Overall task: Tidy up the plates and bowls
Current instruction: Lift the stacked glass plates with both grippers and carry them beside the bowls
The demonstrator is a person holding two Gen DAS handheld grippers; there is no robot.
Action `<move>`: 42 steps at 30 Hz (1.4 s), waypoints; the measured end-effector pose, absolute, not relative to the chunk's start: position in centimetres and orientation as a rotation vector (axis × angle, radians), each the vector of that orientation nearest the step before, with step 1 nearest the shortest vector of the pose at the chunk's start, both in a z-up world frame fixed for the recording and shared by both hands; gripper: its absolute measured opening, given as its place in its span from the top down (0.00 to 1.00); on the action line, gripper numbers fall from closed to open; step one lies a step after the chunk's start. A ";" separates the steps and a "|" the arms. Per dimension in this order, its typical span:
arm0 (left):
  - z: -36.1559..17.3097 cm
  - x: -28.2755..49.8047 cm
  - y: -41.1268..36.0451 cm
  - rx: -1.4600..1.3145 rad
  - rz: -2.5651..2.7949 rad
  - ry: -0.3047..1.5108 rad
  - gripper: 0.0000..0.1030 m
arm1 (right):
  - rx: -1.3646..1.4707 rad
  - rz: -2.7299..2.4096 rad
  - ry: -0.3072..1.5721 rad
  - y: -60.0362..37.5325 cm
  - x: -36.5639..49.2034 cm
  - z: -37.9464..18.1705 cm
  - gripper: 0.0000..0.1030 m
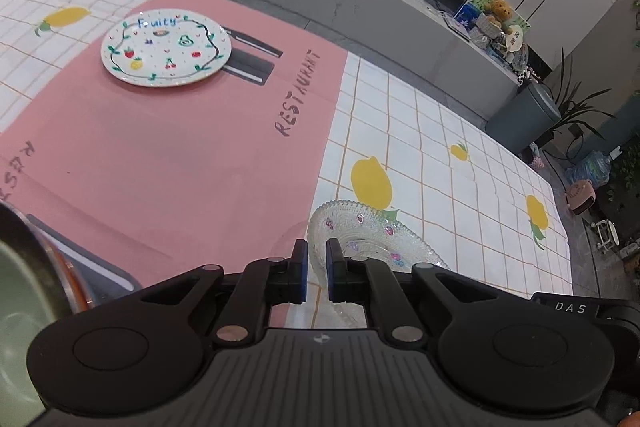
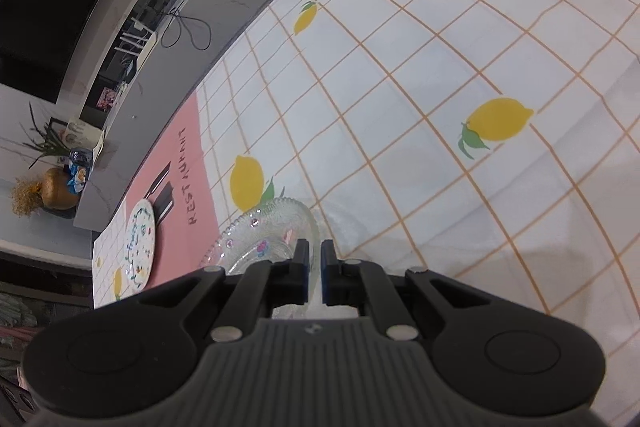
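Glass plate [image 1: 372, 239], clear with small pink flowers, sits nearest me, pinched at opposite rims by my left gripper [image 1: 317, 269] and right gripper [image 2: 315, 269], both closed tight on thin edges over the lemon tablecloth [image 1: 440, 147]. I judge slippery glass could tilt and slide out if my hands drift apart. Farther off, the fruit-painted plate [image 1: 166, 53] rests on the pink placemat [image 1: 180, 155]; careless stacking might chip it.
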State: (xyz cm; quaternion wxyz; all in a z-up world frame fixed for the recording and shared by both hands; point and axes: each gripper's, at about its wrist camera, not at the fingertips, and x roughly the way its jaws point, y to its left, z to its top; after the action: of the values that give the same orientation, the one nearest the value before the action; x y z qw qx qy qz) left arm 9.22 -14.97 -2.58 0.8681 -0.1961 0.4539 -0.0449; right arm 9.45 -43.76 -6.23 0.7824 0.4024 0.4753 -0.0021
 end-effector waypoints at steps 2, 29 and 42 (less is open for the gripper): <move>-2.2 8.8 -14.7 -0.413 -0.097 0.948 0.91 | 0.871 0.008 1.023 -43.7 8.9 -5.9 0.97; -1.4 1.0 -15.1 -0.340 -0.126 0.958 0.91 | 0.899 0.010 1.072 -43.9 0.5 -6.1 0.96; -2.5 -0.9 -15.1 -0.281 -0.127 0.985 0.91 | 0.762 -0.005 1.133 -42.6 0.3 -6.2 0.95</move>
State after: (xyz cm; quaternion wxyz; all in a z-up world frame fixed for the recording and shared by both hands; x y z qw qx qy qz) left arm -0.87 -15.07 -2.51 0.8697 -0.1344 0.4711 -0.0606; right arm 0.33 -42.56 -6.19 0.7759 0.3522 0.5233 -0.0023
